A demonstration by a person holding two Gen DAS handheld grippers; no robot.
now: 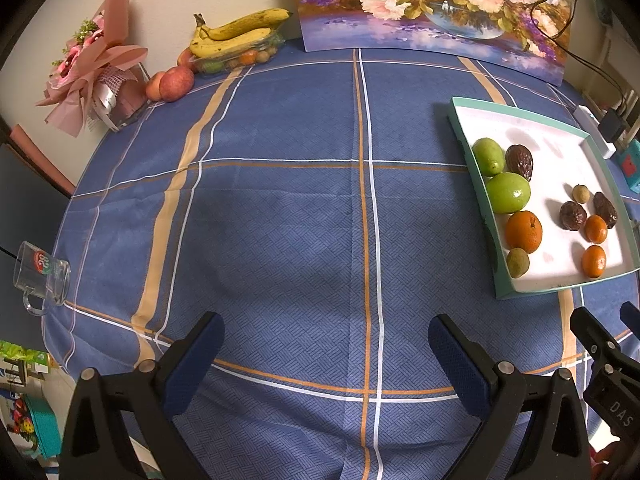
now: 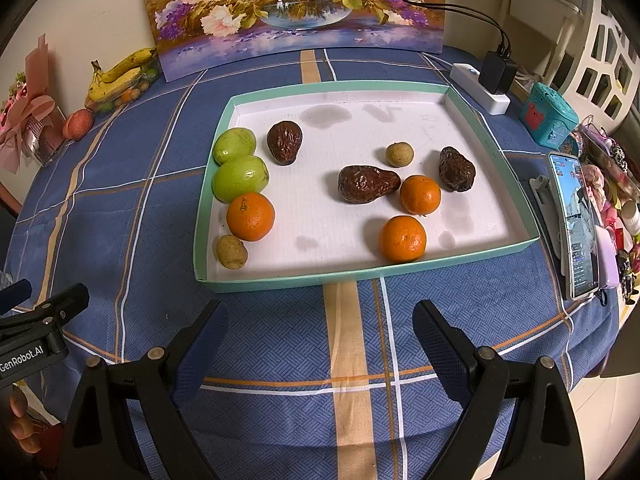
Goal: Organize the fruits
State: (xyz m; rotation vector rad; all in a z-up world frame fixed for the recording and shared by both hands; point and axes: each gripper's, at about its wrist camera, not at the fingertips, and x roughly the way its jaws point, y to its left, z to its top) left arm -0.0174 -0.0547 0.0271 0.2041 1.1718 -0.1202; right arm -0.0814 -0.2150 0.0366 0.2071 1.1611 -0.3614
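So at this point both claws were hanging over the blue plaid-clothed table, nothing grabbed. Right claw was spread wide and empty just short of the shallow teal-rimmed white cardboard tray, left claw also wide apart over bare cloth, well off to the tray's side.

The fruit sat loose in the tray: two glossy green round fruits and a small orange mandarin crowded touching along the left wall, three wrinkly dark brown dried fruits and more mandarins scattered mid-tray.

My worry: everything there is round, so a nudge from one finger could send a mandarin rolling into its neighbours. That left cluster is packed tight against the wall, so getting a finger in looked awkward. The tray looks light and could skid too.

Hard to read: the far clear container under the yellow bananas was too small to sort out, and I couldn't tell what the little tan balls were
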